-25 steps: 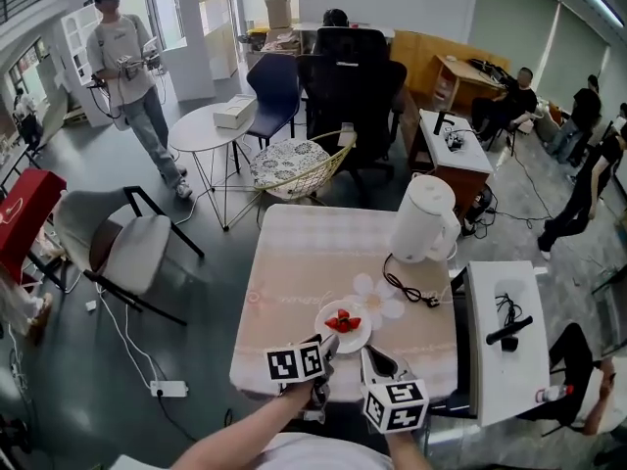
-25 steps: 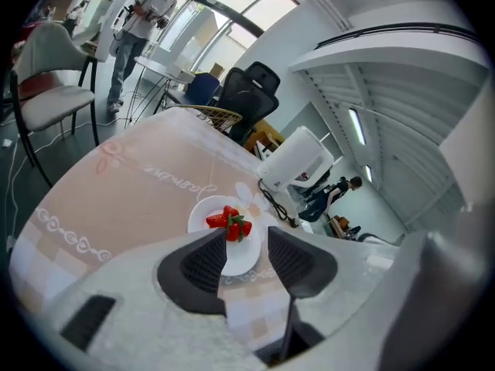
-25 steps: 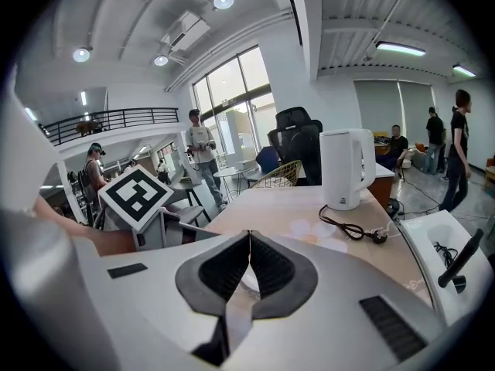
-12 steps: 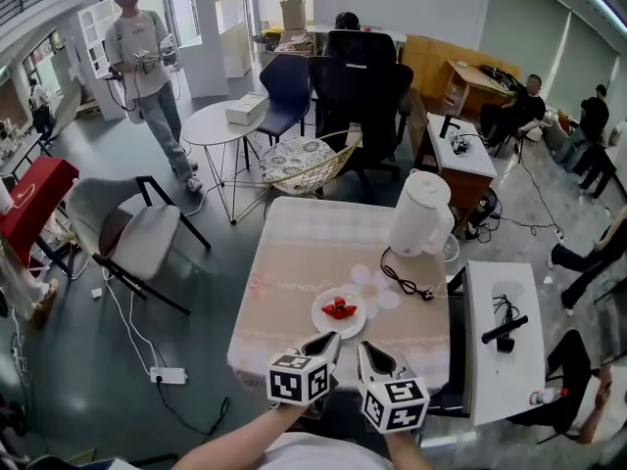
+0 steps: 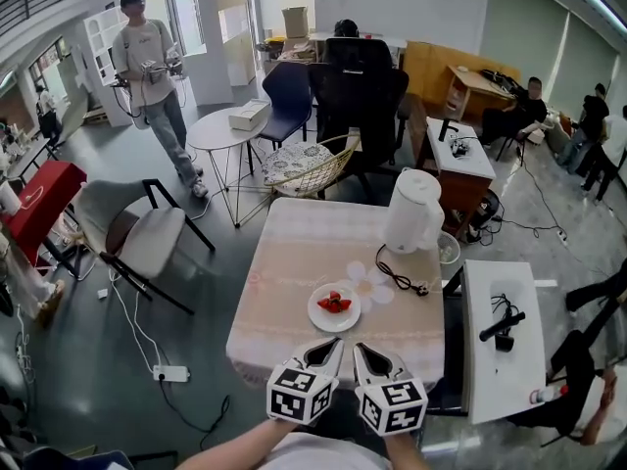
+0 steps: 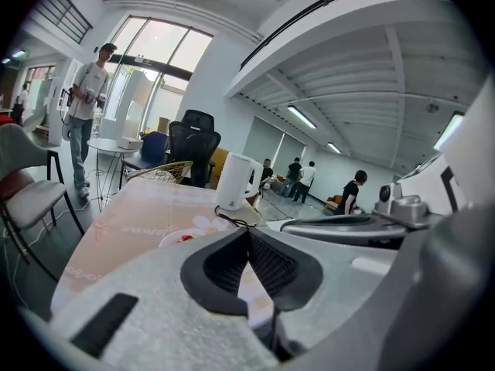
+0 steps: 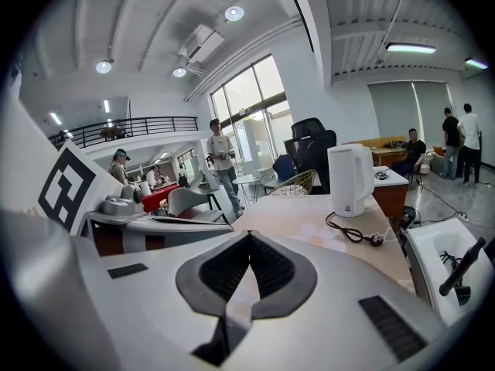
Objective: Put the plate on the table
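A white plate (image 5: 334, 306) with red strawberries on it rests on the pink-clothed table (image 5: 294, 262), near the front edge. In the left gripper view the plate (image 6: 179, 238) shows low, just beyond the jaws. My left gripper (image 5: 335, 345) hovers at the table's front edge, a short way back from the plate, shut with nothing between its pads. Beside it on the right, my right gripper (image 5: 359, 348) is also shut and holds nothing. In both gripper views the black pads (image 6: 267, 263) (image 7: 271, 267) meet at the tip.
A white electric kettle (image 5: 412, 211) stands at the table's far right, its black cord and plug (image 5: 398, 281) trailing toward the plate. A white side table (image 5: 502, 346) adjoins on the right. Chairs (image 5: 145, 240) and a standing person (image 5: 152, 76) are to the left and behind.
The left gripper's jaws have closed and it has drawn back from the plate's edge. Both grippers now sit nearer the person. The plate stays on the table.
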